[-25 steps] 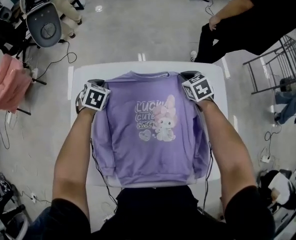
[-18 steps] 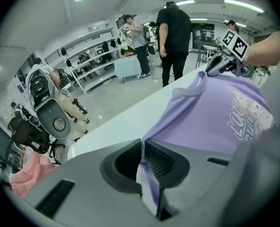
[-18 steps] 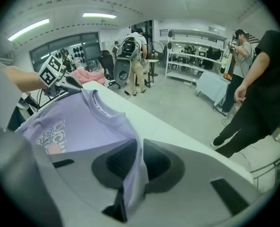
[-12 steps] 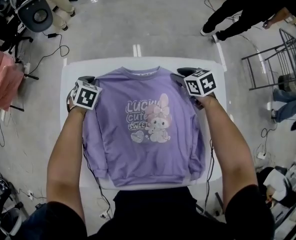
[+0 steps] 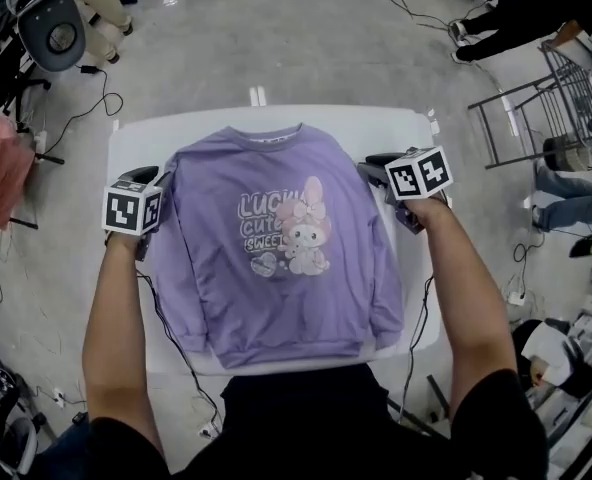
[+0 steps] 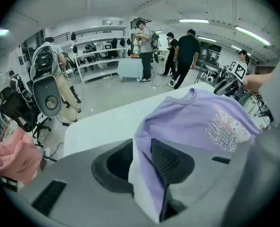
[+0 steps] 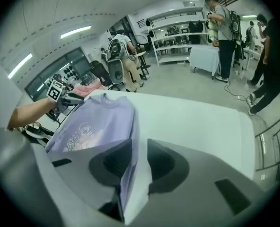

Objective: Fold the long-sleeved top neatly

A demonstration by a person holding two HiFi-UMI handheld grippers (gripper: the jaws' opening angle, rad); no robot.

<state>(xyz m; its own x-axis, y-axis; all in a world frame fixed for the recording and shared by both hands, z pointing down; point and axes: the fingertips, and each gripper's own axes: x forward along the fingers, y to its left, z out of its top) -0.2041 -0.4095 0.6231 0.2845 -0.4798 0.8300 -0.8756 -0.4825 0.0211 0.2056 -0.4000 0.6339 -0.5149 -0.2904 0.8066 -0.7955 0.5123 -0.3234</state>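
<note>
A lilac long-sleeved top with a cartoon print lies face up and flat on the white table, with its sleeves folded down along its sides. My left gripper is at the top's left sleeve edge just below the shoulder. Its jaws are opening, with a fold of lilac cloth standing loose between them. My right gripper is at the right sleeve edge. Its jaws are closing around a ridge of the cloth, and the pads stand apart from it.
An office chair and a pink garment are off the table's left side. A metal rack stands to the right. Cables trail on the floor. People stand beyond the far right corner. Bare table borders the top.
Both hands have moved from the top's shoulders toward me along the sleeve edges, the left one also outward. The top lies as before.
</note>
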